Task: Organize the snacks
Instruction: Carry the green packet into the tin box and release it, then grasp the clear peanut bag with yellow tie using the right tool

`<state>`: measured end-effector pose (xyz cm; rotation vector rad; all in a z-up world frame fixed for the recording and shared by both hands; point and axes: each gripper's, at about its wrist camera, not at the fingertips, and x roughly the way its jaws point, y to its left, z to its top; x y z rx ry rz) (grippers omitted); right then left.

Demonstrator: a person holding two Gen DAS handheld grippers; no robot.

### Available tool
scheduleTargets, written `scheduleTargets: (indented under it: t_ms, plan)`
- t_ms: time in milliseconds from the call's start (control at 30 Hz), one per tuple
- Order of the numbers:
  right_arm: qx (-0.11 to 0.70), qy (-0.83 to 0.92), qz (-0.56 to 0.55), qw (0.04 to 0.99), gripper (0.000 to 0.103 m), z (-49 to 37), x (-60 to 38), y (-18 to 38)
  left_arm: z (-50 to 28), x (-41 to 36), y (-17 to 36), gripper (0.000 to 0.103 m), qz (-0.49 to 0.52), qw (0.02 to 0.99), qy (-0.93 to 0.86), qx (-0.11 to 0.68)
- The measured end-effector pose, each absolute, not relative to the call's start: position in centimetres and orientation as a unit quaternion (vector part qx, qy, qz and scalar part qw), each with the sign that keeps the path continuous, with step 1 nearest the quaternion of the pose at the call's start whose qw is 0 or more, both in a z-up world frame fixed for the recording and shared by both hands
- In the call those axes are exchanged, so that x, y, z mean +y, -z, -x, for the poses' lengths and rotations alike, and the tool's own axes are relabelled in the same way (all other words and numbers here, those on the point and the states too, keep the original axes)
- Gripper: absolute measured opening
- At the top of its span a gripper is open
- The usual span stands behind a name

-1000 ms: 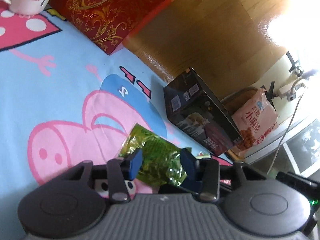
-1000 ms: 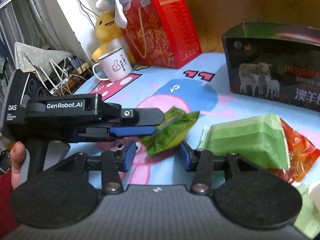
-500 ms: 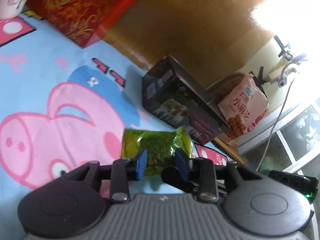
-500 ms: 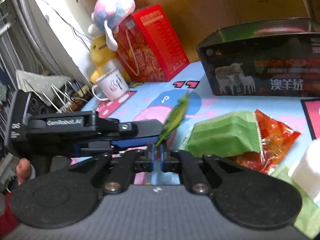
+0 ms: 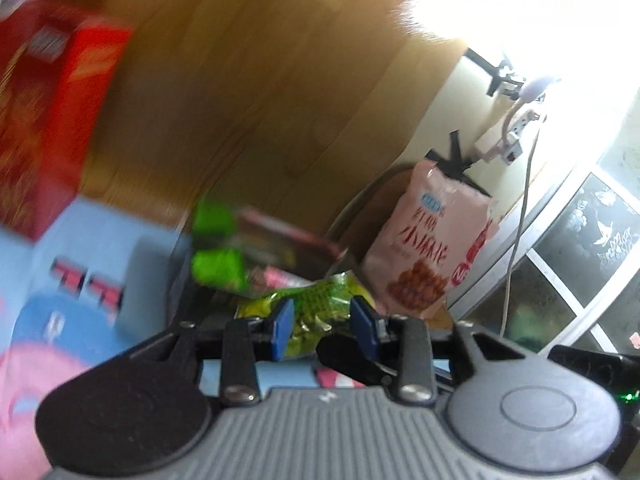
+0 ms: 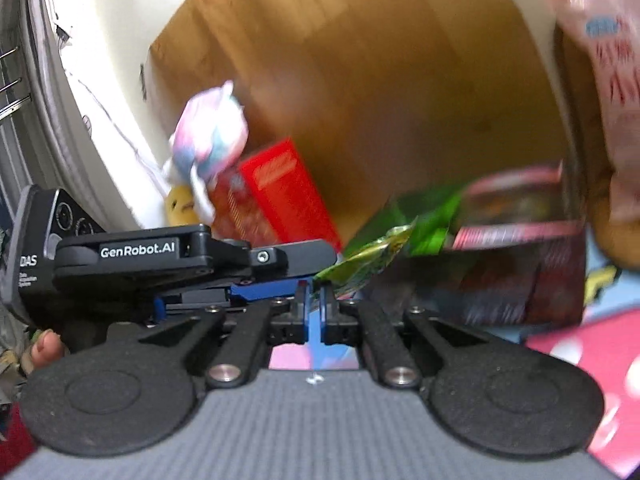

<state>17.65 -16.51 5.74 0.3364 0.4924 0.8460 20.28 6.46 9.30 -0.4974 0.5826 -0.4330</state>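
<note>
- Legible text: "GenRobot.AI" in white on the black body of the left gripper, read from the right wrist view; "DAS" on the grey housing behind it. The pink snack bag carries red Chinese characters and a small blue badge, too blurred to transcribe. Gold print on the red gift box is unreadable through motion blur.
- Task item: green snack packet, crinkled glossy film, yellow-green with darker green contents showing through.
- Left gripper: blue pads pressed on either side of the green snack packet; packet held clear of the blue cartoon cloth, its far end projecting beyond the fingertips toward the dark open box.
- In the right wrist view the same packet projects rightward from the left gripper's blue fingers, edge-on, in front of the dark open box.
- Right gripper: jaws fully closed, blue pads almost meeting. Whether a corner of the packet sits between the tips cannot be told; the packet's near end lies just above them.
- A thumb shows beside the left gripper's handle.
- Plush toy and red gift box stand behind, blurred.
</note>
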Motion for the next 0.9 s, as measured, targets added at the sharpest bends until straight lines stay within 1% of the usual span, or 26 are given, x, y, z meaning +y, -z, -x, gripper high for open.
scheduleTargets:
  t_ms: [67,133,200,267,333,400,567,767,833,900]
  plan:
    - [0.227,-0.398,-0.160,0.875,0.007,-19.0,-16.5,-6.3,-21.7,5.7,-9.9,0.033,0.232,0.909,0.209,0.275]
    - [0.227,-0.387,-0.158,0.879,0.008,-20.6,-16.3,-6.6,-23.0,5.2,-10.0,0.036,0.229,0.912,0.207,0.271]
    - [0.224,-0.371,-0.148,0.889,0.013,-22.0,-16.1,-6.5,-24.3,5.0,-9.4,0.037,0.230,0.911,0.198,0.280]
    - [0.229,-0.353,-0.136,0.897,0.014,-23.2,-16.0,-6.3,-25.1,5.0,-8.7,0.038,0.237,0.907,0.194,0.289]
    - [0.244,-0.337,-0.136,0.899,0.020,-24.0,-16.3,-5.9,-24.9,5.3,-8.2,0.041,0.246,0.904,0.194,0.291]
    - [0.249,-0.336,-0.151,0.896,0.023,-23.9,-17.3,-5.6,-24.1,5.7,-7.9,0.042,0.252,0.903,0.193,0.288]
    - [0.229,-0.334,-0.173,0.898,0.023,-21.2,-20.7,-5.0,-20.9,6.8,-6.6,0.042,0.266,0.897,0.194,0.295]
    - [0.205,-0.327,-0.182,0.905,0.027,-16.3,-24.9,-4.1,-16.1,7.8,-4.3,0.042,0.262,0.889,0.192,0.322]
    - [0.212,-0.343,-0.168,0.900,0.034,-14.8,-25.6,-3.5,-14.5,8.5,-3.6,0.042,0.271,0.883,0.191,0.331]
    - [0.228,-0.361,-0.158,0.890,0.035,-13.1,-26.2,-2.4,-13.0,9.0,-3.2,0.042,0.273,0.881,0.190,0.337]
